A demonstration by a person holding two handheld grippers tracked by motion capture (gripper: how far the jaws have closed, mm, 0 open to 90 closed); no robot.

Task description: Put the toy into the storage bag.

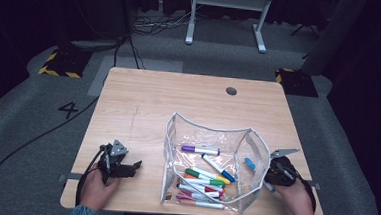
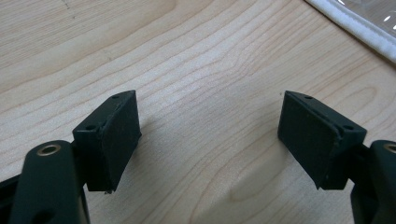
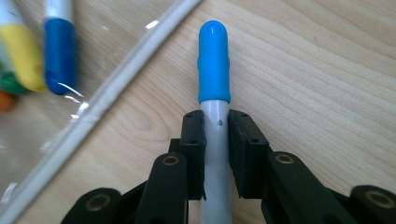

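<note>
A clear pouch with white trim stands open on the wooden table, with several coloured markers lying inside. My right gripper is shut on the grey barrel of a light blue marker, and the cap points away past the jaws. That marker lies low over the wood just outside the pouch's right edge. In the high view the right gripper sits beside the pouch's right wall, the light blue marker reaching toward it. My left gripper rests open on bare wood left of the pouch, nothing between its pads; in the high view the left gripper sits there too.
A round cable hole sits near the table's far edge. A corner of the pouch's trim lies ahead and to the right of the left gripper. Cables and a white desk frame occupy the floor beyond the table.
</note>
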